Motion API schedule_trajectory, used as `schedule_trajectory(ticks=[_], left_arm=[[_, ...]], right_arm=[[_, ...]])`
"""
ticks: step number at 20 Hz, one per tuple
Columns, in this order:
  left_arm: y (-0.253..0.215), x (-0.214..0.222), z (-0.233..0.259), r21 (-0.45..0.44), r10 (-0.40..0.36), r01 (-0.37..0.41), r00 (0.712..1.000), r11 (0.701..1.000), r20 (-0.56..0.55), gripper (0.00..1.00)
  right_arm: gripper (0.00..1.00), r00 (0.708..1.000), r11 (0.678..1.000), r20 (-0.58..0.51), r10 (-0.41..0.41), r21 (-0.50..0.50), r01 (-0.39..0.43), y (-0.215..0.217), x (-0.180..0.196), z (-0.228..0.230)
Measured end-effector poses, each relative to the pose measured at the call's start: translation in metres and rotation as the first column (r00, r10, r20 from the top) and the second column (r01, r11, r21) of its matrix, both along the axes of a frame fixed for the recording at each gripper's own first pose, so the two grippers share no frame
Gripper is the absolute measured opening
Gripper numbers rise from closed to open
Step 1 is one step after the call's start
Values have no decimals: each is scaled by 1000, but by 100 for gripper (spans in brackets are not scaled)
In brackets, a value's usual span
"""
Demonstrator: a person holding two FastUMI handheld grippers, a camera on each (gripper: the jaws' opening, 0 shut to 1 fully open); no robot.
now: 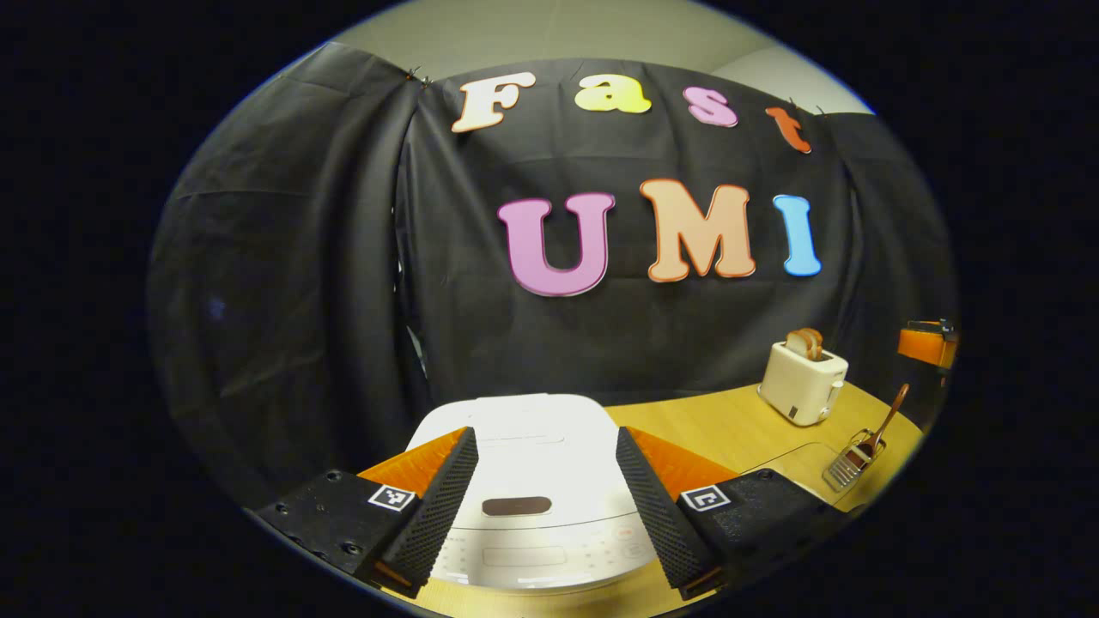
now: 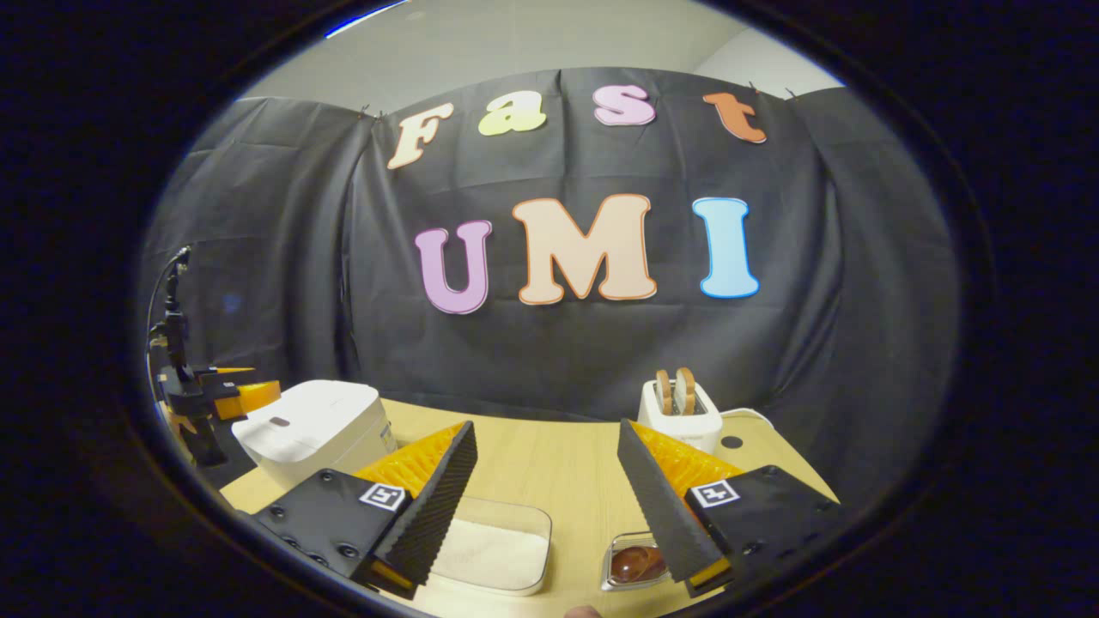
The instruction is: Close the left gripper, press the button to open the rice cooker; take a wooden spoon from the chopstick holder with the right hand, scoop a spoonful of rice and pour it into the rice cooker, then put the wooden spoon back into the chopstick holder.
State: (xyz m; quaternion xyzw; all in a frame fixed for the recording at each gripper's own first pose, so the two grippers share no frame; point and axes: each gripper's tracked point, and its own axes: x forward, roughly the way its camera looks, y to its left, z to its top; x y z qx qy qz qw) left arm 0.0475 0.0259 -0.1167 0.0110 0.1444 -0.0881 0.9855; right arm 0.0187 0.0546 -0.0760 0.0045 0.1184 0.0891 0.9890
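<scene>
The white rice cooker (image 1: pixel 528 468) sits with its lid down right in front of my left gripper (image 1: pixel 543 438). That gripper is open, its fingers standing either side of the lid and the dark button (image 1: pixel 516 505). At the far right a wooden spoon (image 1: pixel 887 416) stands in the wire chopstick holder (image 1: pixel 846 468). My right gripper (image 2: pixel 545 429) is open and holds nothing above the table. Below it lie a clear tray of rice (image 2: pixel 491 545) and the chopstick holder (image 2: pixel 635 562) with the spoon's brown end inside. The rice cooker (image 2: pixel 313 429) stands at the left, the left gripper (image 2: pixel 225 390) beside it.
A white toaster (image 1: pixel 803 382) holding bread slices stands at the back of the wooden table (image 1: pixel 730 425); it also appears behind my right finger as the toaster (image 2: pixel 680 412). The other gripper (image 1: pixel 927 342) hangs at the far right edge.
</scene>
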Motion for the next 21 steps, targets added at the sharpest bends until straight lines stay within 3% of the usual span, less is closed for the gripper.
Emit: schedule_trajectory(ticks=[5, 9, 19, 21], left_arm=[[-13, -36, 28, -59, 33, -30, 998, 998, 51, 95], [-13, -58, 44, -33, 43, -40, 994, 999, 97, 96], [-6, -75, 79, -53, 75, -68, 986, 996, 151, 99], [-4, -74, 84, -65, 85, -75, 983, 995, 163, 95]], right_arm=[[100, 998, 1000, 64, -13, 2, 13, 1, -14, 21], [100, 993, 1000, 113, -31, -4, 31, 3, -28, 33], [100, 987, 998, 152, -60, 23, 58, -3, -23, 54], [100, 984, 998, 164, -67, 16, 65, -9, -20, 60]])
